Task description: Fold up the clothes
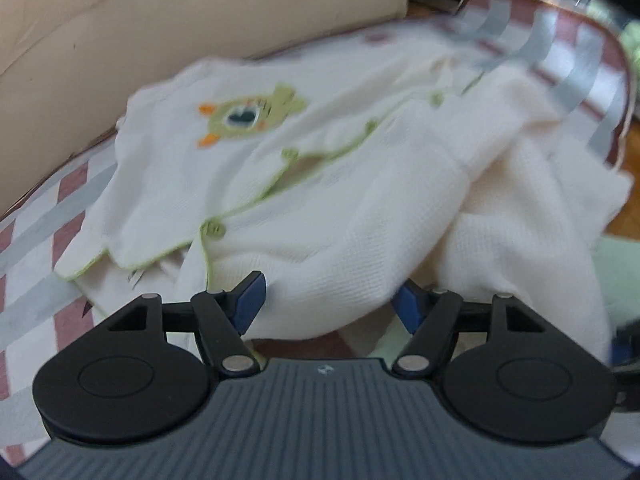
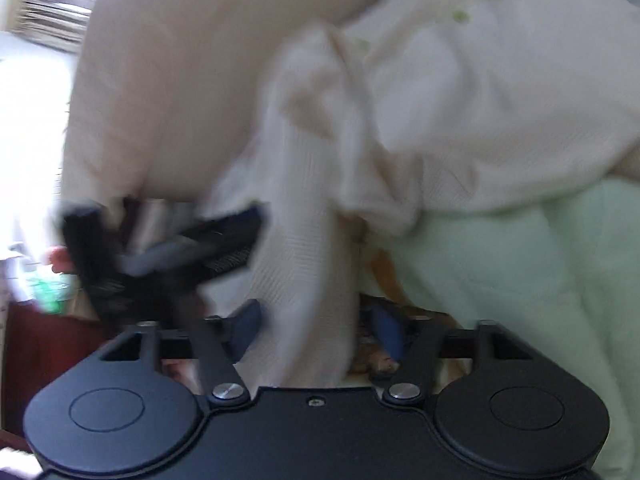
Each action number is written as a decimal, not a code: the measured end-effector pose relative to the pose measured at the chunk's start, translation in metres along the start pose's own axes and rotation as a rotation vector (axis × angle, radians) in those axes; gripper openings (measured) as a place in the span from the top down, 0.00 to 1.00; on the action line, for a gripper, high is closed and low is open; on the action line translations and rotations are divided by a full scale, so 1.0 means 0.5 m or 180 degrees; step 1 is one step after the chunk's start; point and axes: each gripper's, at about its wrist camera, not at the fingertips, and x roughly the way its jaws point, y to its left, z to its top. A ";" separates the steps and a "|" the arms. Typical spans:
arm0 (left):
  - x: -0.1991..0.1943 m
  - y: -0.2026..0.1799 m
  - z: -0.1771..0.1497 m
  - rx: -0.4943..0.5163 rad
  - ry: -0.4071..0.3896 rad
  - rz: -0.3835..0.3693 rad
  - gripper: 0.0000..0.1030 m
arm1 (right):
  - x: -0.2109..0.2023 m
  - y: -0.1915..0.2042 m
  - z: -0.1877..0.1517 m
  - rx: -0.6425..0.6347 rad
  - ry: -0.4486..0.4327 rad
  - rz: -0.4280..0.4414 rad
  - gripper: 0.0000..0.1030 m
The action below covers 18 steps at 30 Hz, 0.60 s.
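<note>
A white baby garment [image 1: 340, 168] with green trim and a green monster patch [image 1: 248, 114] lies crumpled on a checked cloth [image 1: 44, 236]. My left gripper [image 1: 330, 296] stands open low over its near edge. A bulging fold lies between the blue pads [image 1: 250, 300], which do not pinch it. In the right wrist view a hanging strip of the same white garment [image 2: 308, 272] runs down between the fingers of my right gripper [image 2: 316, 320]. Its jaws show apart around the strip. The picture is blurred.
A beige cushion [image 1: 160, 20] rises behind the checked cloth. A pale green cloth [image 2: 520, 280] lies under the garment's right side, with wooden floor [image 1: 634, 160] beyond the edge. The blurred black frame of the left gripper [image 2: 160, 256] shows at the left in the right wrist view.
</note>
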 end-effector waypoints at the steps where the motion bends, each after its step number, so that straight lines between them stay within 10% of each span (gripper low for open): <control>1: 0.005 0.000 -0.002 -0.0022 0.0056 0.0064 0.34 | 0.004 0.014 0.001 -0.0122 -0.0035 -0.0151 0.94; 11: -0.021 0.061 -0.021 -0.0326 0.0000 0.0067 0.35 | -0.255 0.166 0.042 -0.2052 -0.1648 -0.2115 0.94; 18: -0.063 -0.007 0.001 0.0102 -0.0365 -0.0172 0.34 | -0.307 0.177 0.085 -0.2436 -0.1805 -0.2427 0.95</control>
